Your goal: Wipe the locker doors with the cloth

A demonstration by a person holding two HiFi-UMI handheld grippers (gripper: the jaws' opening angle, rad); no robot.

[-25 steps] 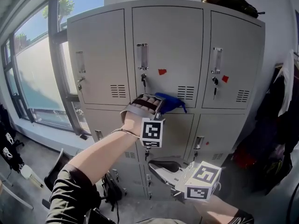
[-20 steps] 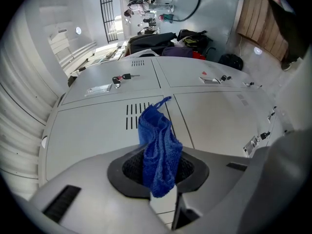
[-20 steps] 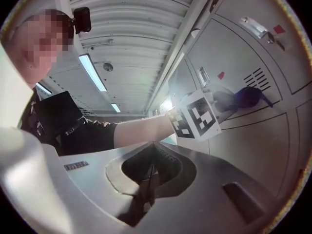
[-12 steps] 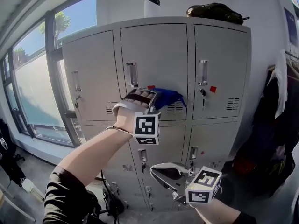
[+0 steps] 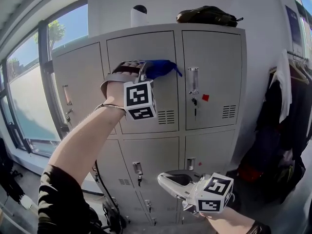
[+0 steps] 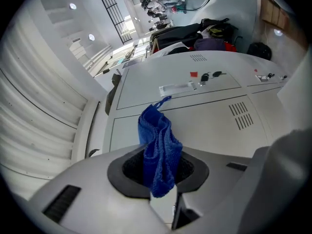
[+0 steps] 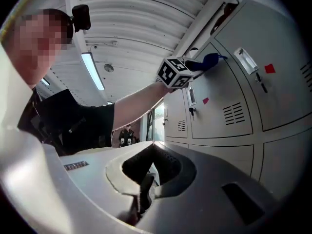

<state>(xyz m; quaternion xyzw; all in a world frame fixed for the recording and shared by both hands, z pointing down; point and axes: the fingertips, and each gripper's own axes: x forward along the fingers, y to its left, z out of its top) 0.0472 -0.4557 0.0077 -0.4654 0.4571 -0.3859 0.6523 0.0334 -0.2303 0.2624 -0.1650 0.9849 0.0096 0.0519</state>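
A grey locker bank [image 5: 214, 106] of three columns is seen from the front, with a window [image 5: 29, 87] at its left and hanging clothes [image 5: 287, 111] at its right. A dark bag [image 5: 207, 15] and a white device with a black top [image 5: 139, 15] are set on the bank's top.

The left gripper [image 5: 144, 68] is held high, at the top left corner of the upper middle door [image 5: 146, 87]. Its jaws are clamped on the blue cloth [image 5: 159, 68], which is pinched at its middle. In the left gripper view a short end of the cloth [image 6: 158, 147] is seen hanging toward the camera, and the longer bunched part is pointed at the door. The cloth is laid along the door's top edge; whether it is pressed on the metal cannot be told.

The right gripper [image 5: 168, 180] is held low, in front of the lower lockers and well apart from the left one. Its jaws [image 7: 152, 165] are brought together, and nothing is held between them.
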